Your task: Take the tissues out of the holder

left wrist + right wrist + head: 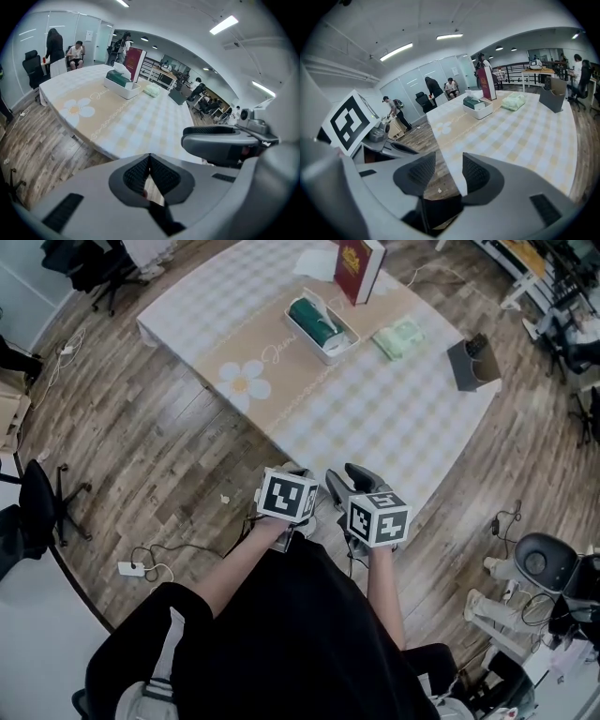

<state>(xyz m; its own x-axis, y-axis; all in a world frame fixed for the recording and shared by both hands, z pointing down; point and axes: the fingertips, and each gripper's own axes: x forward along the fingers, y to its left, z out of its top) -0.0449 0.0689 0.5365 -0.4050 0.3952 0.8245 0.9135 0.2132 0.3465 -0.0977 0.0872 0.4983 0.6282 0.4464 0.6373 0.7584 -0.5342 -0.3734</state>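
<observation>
A white tissue holder (323, 329) with a dark green tissue pack (312, 317) in it stands far off on the checked table (375, 409). The left gripper view shows the holder (123, 87) with a white tissue (121, 69) sticking up from it. It also appears small in the right gripper view (478, 108). Both grippers hang side by side in front of the table's near corner, well short of the holder. My left gripper (296, 471) (150, 158) is shut with nothing in it. My right gripper (349, 478) (449, 158) stands open and empty.
A red book (359, 268) stands upright behind the holder. A pale green tissue pack (398, 338) lies to its right, and a dark grey box (472, 362) sits at the table's right edge. Office chairs (42, 507), a floor cable with a power strip (131, 568) and people (75, 54) surround the table.
</observation>
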